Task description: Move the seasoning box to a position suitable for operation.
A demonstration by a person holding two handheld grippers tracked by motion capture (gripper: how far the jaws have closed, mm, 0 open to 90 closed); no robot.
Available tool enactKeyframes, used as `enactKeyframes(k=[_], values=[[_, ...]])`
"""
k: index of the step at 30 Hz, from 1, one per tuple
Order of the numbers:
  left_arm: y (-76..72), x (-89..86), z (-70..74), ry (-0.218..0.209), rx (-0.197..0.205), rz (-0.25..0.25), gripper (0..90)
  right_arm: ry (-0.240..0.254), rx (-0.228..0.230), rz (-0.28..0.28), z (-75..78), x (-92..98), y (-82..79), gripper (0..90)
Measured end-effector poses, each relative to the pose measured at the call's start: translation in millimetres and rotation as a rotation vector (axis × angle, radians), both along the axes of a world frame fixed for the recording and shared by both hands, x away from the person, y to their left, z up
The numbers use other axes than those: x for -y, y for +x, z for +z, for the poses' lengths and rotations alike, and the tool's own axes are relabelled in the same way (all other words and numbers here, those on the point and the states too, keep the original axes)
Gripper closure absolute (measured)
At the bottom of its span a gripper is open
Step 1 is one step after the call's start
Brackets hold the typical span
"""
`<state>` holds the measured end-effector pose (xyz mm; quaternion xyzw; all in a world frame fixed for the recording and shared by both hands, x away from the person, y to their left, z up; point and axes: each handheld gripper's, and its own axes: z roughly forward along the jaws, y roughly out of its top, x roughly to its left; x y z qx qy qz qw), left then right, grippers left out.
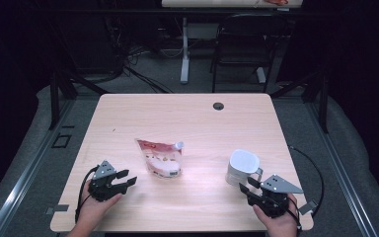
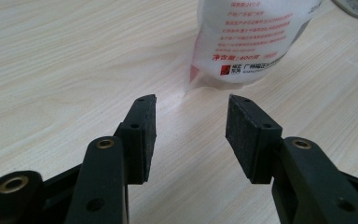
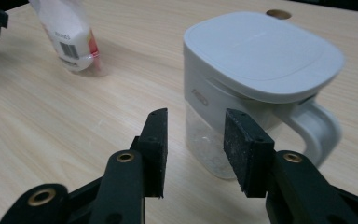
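Observation:
A white and red plastic pouch [image 1: 161, 158] with a spout lies flat near the middle of the light wooden table [image 1: 187, 118]. My left gripper [image 1: 127, 178] rests at the front left, open, its jaws aimed at the pouch [image 2: 247, 42] a short way ahead, nothing between them. A clear jug with a white lid and handle [image 1: 242, 168] stands at the front right. My right gripper [image 1: 249, 186] is just in front of the jug [image 3: 256, 79], open, with its jaws apart from the jug's wall and nothing held.
A round cable hole [image 1: 218, 105] sits near the table's far edge. Beyond the table stand a black chair [image 1: 244, 44] and a white desk leg [image 1: 184, 49]. Dark frames flank the table. Cables trail from both grippers off the front edge.

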<state>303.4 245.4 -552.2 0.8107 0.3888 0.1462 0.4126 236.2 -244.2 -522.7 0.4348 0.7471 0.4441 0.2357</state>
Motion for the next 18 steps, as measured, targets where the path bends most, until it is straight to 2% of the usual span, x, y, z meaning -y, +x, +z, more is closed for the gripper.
enactKeyframes(k=[4, 13, 18], values=[[0.2, -0.2, -0.1, -0.003, -0.002, 0.001, 53.1, -0.03, 0.021, -0.056, 1.4, 5.2, -3.9, 59.5], [1.0, -0.4, -0.9, -0.01, -0.007, -0.001, 52.9, -0.066, 0.017, -0.184, 1.9, 19.7, -2.8, 62.2], [1.1, 0.1, -1.2, -0.013, -0.008, -0.005, 52.8, -0.087, -0.004, -0.211, -4.4, 24.6, 4.5, 62.3]])
